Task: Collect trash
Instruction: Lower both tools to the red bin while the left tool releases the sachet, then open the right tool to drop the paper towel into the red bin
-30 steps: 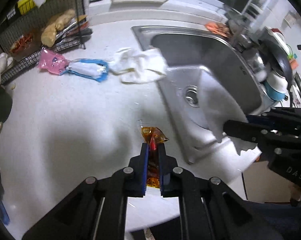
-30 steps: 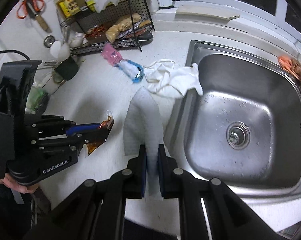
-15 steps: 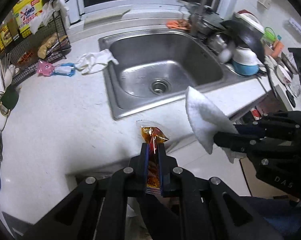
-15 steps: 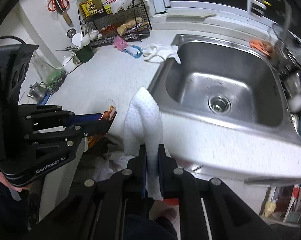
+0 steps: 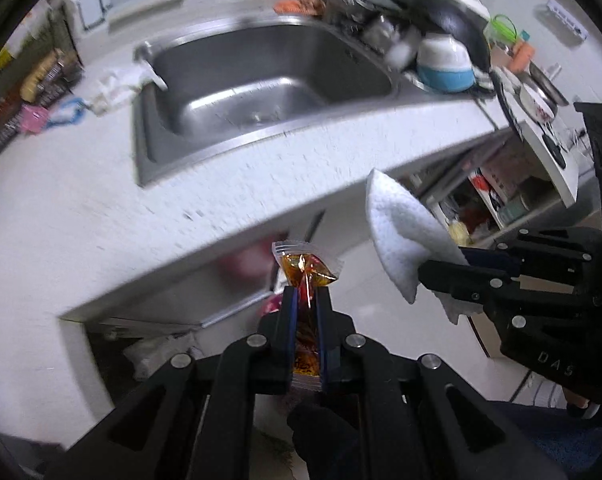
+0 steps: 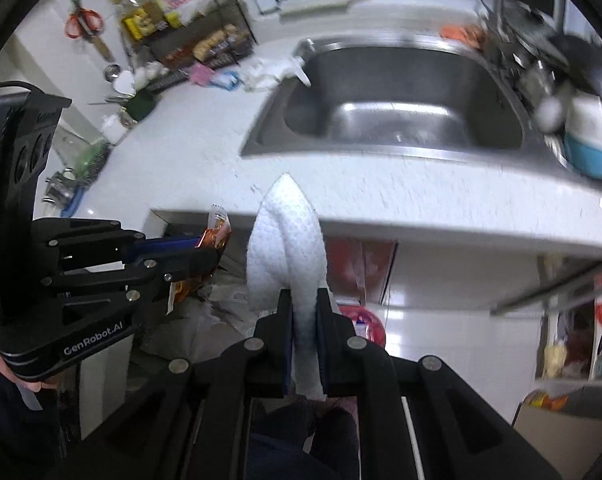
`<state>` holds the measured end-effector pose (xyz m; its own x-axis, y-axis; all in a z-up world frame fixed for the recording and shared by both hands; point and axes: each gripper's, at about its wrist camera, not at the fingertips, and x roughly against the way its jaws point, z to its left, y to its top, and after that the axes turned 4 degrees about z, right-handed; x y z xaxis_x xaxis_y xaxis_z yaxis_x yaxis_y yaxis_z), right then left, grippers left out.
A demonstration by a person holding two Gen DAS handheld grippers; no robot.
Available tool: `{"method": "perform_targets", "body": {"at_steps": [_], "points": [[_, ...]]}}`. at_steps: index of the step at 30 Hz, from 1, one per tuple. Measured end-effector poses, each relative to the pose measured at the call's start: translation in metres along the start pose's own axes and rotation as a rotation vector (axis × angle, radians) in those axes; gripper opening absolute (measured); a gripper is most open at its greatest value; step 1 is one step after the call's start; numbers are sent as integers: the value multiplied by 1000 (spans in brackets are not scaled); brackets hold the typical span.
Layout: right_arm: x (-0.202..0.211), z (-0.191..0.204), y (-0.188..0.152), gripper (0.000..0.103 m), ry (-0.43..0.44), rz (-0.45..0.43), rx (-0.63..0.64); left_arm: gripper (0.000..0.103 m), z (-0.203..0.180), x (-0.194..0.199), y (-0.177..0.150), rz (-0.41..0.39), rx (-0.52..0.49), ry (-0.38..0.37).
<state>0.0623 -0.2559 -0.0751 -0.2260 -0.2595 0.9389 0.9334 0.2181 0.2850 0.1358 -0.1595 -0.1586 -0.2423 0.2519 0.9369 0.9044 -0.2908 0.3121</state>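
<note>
Sauce sachet (image 5: 307, 270): amber, clear-edged, clamped upright in left gripper (image 5: 305, 300) jaws, off the worktop (image 5: 101, 208) edge. Paper towel (image 6: 287, 248): folded, pinched in right gripper (image 6: 304, 304) jaws, alongside. Both apparently carried toward disposal below. Sink (image 5: 261, 80) behind; white cloth (image 6: 267, 70), pink packet (image 5: 33, 114) left on worktop.

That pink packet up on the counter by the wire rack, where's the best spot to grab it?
The pink packet looks like it lies flat on the white counter, touching a blue wrapper on its sink side. Probably best to come from above and pinch its free edge, away from the blue wrapper. The picture is too blurred to pick a finer spot.
</note>
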Motion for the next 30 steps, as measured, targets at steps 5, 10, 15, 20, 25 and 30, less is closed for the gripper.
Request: {"method": "perform_targets", "body": {"at_steps": [5,10,15,20,25,30], "points": [[-58,-16,-20,9,-21,9,-26,8,3,-72,-20,32,-30,-15],[-137,-36,-42,9,-47,52,-38,8,19,-162,-47,78,17,-59],[-217,-66,-63,9,-52,94,-77,8,30,-246,-70,127,18,-45],[-286,-87,-78,9,-50,120,-108,8,36,-314,-88,156,25,-58],[-337,-96,-86,9,-56,137,-111,9,38,-354,-96,175,19,-106],[-351,-102,-96,9,-58,122,-124,47,33,-367,-91,175,16,-90]]}}
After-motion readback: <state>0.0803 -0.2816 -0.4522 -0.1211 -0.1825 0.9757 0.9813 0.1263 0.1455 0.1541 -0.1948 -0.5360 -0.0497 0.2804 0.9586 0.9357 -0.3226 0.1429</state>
